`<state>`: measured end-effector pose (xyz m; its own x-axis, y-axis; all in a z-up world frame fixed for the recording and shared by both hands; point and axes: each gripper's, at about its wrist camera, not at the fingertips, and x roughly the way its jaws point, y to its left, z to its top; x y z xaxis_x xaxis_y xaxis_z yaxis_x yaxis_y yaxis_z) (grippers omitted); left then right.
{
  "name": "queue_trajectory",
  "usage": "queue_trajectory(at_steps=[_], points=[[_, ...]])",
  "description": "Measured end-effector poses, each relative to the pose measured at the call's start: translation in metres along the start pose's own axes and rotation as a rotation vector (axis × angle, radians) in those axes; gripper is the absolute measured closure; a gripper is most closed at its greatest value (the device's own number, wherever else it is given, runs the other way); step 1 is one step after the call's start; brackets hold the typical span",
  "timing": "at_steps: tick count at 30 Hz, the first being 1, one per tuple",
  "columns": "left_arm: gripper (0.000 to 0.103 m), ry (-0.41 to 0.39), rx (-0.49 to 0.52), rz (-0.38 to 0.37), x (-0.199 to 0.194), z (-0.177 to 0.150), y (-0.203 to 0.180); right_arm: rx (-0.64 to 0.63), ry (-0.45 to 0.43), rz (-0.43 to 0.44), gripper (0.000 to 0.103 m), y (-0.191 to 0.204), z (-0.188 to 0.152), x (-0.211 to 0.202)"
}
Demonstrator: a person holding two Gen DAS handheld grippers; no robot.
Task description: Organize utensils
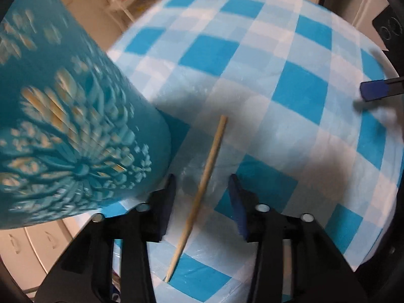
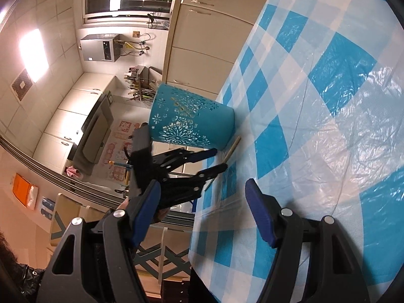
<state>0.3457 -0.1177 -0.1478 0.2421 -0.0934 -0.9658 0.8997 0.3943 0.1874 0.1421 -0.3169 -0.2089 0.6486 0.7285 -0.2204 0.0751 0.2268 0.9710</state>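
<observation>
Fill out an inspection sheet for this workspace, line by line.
Surface: blue-and-white checked plastic tablecloth, wrinkled.
Job's things: one wooden chopstick lying flat; teal cut-out utensil holder standing beside it.
Clutter: nothing seen.
Grippers: left gripper astride the chopstick, pads not touching it; right gripper open, empty.
Cables: nothing seen.
Surroundings: cream kitchen cabinets, wall-mounted water heater.

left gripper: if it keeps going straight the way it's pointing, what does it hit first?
Most likely the wooden chopstick, which lies on the checked tablecloth between the open jaws of the left gripper, with the cloth right under it. The teal holder stands off to one side, out of that line. Depth is hard to judge.
</observation>
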Motion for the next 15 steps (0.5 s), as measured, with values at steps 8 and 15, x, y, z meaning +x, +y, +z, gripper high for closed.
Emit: queue_trajectory(at_steps=[8, 15], points=[[0.100, -0.024, -0.078, -0.005, -0.009, -0.004, -0.008, 0.007, -0.015, 0.037, 0.037, -0.004, -0.001, 0.000], [0.100, -0.371, -0.308, -0.183, -0.113, -0.031, 0.005, 0.011, -0.023, 0.048, 0.038, -0.007, -0.001, -0.001]])
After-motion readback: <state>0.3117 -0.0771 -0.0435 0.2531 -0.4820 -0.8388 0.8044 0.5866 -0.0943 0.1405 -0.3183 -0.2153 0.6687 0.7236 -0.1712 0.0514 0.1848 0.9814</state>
